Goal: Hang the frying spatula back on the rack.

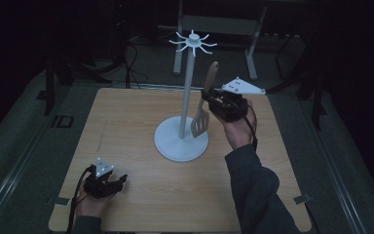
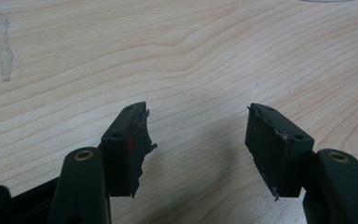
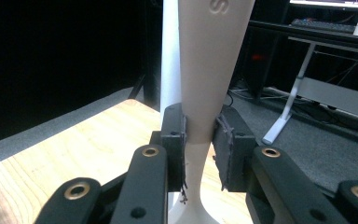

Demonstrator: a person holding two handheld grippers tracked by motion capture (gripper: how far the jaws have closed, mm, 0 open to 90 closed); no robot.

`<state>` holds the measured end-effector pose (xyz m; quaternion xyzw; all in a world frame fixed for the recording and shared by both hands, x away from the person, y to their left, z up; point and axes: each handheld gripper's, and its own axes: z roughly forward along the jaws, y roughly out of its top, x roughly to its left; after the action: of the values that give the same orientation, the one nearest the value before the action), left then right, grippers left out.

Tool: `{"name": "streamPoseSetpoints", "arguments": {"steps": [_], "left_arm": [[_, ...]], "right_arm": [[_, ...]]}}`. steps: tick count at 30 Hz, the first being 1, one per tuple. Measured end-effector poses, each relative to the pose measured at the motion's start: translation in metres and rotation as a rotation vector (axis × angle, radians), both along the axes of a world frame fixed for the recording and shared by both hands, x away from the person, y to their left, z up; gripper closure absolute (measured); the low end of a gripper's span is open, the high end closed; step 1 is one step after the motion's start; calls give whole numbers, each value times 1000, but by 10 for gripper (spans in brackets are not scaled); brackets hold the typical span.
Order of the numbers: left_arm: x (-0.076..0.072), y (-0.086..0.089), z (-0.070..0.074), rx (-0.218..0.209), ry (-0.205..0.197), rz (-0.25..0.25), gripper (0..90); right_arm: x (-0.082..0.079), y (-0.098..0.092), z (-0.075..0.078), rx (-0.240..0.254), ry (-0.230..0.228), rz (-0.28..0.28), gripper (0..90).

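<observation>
Beige slotted spatula (image 1: 203, 108), upright, in right gripper (image 1: 208, 99) beside white stand (image 1: 181, 139).

**Right hand raised and clamped, left hand low and open**

The right gripper (image 1: 208, 99) is lifted beside the white stand (image 1: 181, 136), its jaws pinched on the spatula handle (image 3: 205, 84), forearm reaching up from the near edge. The left gripper (image 1: 119, 181) rests low, well apart from the stand, jaws spread with nothing between them.
</observation>
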<state>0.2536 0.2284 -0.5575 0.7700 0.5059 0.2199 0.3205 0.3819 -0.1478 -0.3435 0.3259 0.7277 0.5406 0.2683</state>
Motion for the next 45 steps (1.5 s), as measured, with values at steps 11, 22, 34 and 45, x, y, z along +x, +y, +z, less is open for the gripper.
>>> {"name": "streamPoseSetpoints", "arguments": {"steps": [11,22,34,45], "left_arm": [[0,0,0,0,-1,0,395],[0,0,0,-2,-3,2,395],[0,0,0,-1,-1,1,395],[0,0,0,1,1,-1,395]], "right_arm": [[5,2,7,-3,3,1,748],[7,5,14,-2,0,12,747],[12,3,20,-2,8,26,747],[17,7,27,-20,18,39,747]]}}
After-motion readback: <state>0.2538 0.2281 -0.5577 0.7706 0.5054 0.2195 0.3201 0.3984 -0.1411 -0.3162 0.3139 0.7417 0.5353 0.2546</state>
